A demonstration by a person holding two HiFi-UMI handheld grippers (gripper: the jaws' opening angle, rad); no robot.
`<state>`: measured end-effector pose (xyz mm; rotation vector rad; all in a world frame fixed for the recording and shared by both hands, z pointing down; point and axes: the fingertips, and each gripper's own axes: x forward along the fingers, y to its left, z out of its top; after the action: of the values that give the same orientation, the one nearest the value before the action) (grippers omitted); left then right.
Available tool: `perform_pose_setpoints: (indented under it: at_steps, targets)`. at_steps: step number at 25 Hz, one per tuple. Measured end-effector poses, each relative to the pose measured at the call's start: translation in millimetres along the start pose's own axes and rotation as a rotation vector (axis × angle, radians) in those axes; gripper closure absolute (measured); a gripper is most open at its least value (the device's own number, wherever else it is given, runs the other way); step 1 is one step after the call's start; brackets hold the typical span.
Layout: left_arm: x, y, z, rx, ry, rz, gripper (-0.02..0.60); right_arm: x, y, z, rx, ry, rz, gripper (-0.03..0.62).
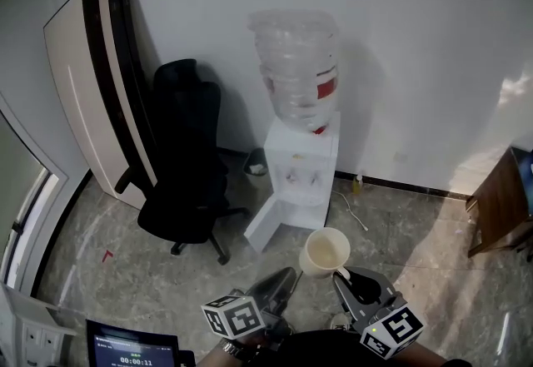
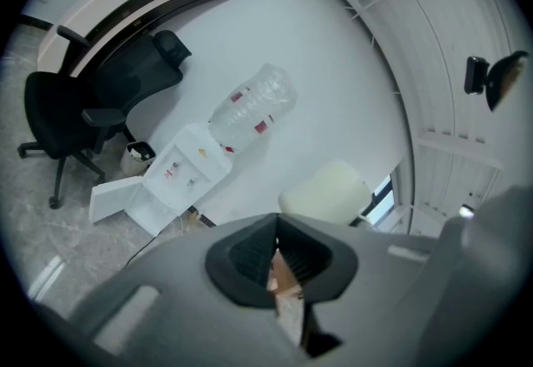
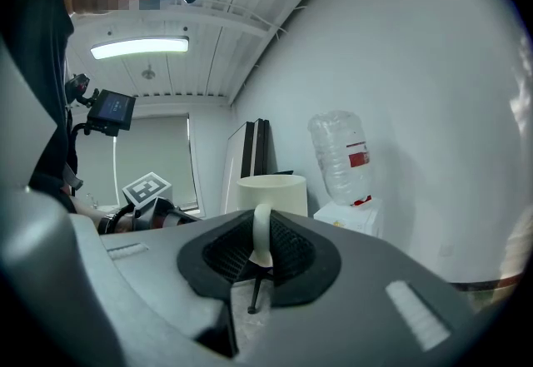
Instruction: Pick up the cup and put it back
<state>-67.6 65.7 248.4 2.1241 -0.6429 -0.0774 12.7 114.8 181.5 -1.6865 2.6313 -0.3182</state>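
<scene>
A cream cup [image 1: 325, 251] hangs in the air above the floor, held by its handle. My right gripper [image 1: 341, 276] is shut on that handle. In the right gripper view the handle stands upright between the black pads, with the cup [image 3: 271, 195] just beyond my right gripper [image 3: 261, 253]. My left gripper [image 1: 287, 276] is beside it on the left, jaws together and nothing held. From the left gripper view the cup [image 2: 326, 190] shows as a pale shape past my left gripper [image 2: 277, 261].
A white water dispenser [image 1: 296, 178] with a clear bottle [image 1: 296, 66] stands against the far wall, its lower door hanging open. A black office chair [image 1: 187, 166] and a leaning panel [image 1: 92, 82] are to its left. Brown wooden furniture [image 1: 504, 207] is at the right edge.
</scene>
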Motion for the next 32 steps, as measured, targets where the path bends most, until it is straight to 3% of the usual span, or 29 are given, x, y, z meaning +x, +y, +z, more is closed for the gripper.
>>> perform_pose_setpoints:
  at_steps: [11,16,32]
  targets:
    - [12,-19,-19,0.013,0.004,0.02,0.578,-25,-18,-1,0.038,-0.009,0.002,0.546]
    - [36,-40,-29,0.02,0.034,-0.017,0.578,-42,-31,9,0.022,-0.027,-0.028,0.546]
    - [10,-31,-20,0.026,-0.014,0.013,0.578,-28,-15,4,0.001,-0.02,0.024,0.548]
